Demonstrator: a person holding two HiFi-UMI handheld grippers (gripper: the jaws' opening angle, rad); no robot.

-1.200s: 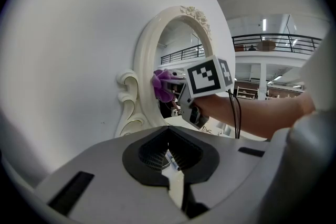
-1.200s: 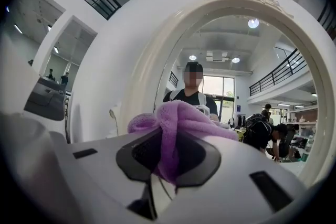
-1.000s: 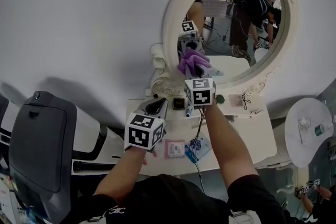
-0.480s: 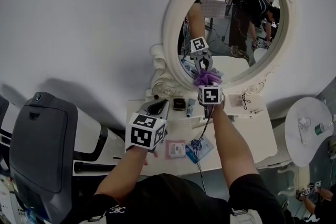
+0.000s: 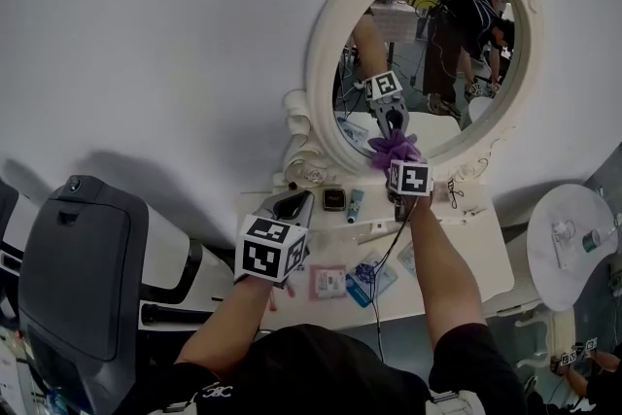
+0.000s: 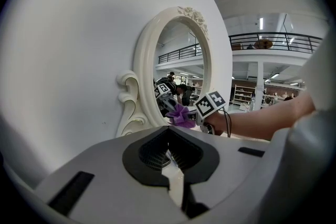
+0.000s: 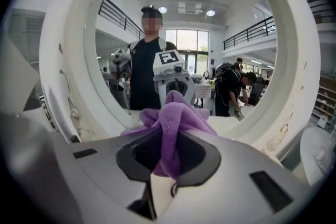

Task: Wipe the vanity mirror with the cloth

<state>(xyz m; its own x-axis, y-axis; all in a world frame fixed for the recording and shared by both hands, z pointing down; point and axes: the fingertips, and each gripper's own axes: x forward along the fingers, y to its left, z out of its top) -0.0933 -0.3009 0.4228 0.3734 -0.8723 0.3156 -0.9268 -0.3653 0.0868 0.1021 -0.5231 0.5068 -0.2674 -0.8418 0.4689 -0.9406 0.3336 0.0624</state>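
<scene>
The oval vanity mirror (image 5: 437,44) in its ornate white frame (image 5: 326,63) stands against the wall at the back of the table. My right gripper (image 5: 397,156) is shut on a bunched purple cloth (image 5: 394,149), which is pressed against the lower part of the glass. In the right gripper view the cloth (image 7: 176,113) bulges out between the jaws of the right gripper (image 7: 167,160), close to the glass (image 7: 199,50). My left gripper (image 5: 289,205) hovers low over the table's left side, apart from the mirror. Its jaws meet with nothing between them in the left gripper view (image 6: 169,157).
The white vanity table (image 5: 476,258) carries a pink packet (image 5: 328,281), a blue packet (image 5: 369,277), a small dark box (image 5: 335,199) and a cable. A grey chair (image 5: 78,277) stands to the left, a round white stand (image 5: 573,243) to the right. People show as reflections in the mirror.
My right gripper has carried the cloth rightward and lower across the bottom of the glass. The left gripper has stayed in place.
</scene>
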